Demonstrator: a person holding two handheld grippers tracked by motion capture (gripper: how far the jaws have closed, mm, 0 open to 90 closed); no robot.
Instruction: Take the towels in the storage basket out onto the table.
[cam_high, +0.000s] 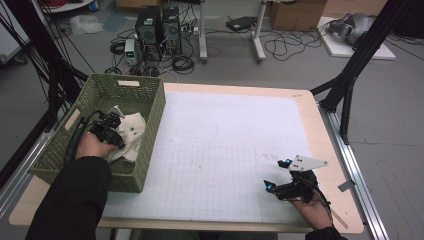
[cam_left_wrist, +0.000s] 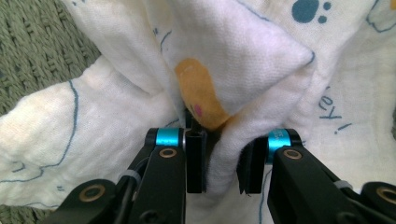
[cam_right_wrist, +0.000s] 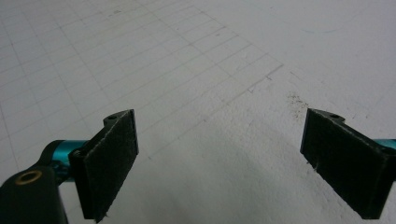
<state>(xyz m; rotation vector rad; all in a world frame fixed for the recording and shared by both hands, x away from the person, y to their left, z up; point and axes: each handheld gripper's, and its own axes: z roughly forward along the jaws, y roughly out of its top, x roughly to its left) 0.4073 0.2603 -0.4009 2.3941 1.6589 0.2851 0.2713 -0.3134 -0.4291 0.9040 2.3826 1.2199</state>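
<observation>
1. A white gridded mat (cam_high: 235, 150) covers most of the wooden table (cam_high: 322, 125), with faint pencil lines drawn on it.
2. Two black computer towers (cam_high: 159, 26) stand side by side on the grey floor beyond the table, amid tangled cables (cam_high: 287, 45).
3. A cardboard box (cam_high: 297, 14) sits on the floor at the far right, near a white board (cam_high: 350, 47).
4. Black frame struts (cam_high: 357, 60) rise at the table's right side.
5. White table legs (cam_high: 259, 30) stand behind the computers.
</observation>
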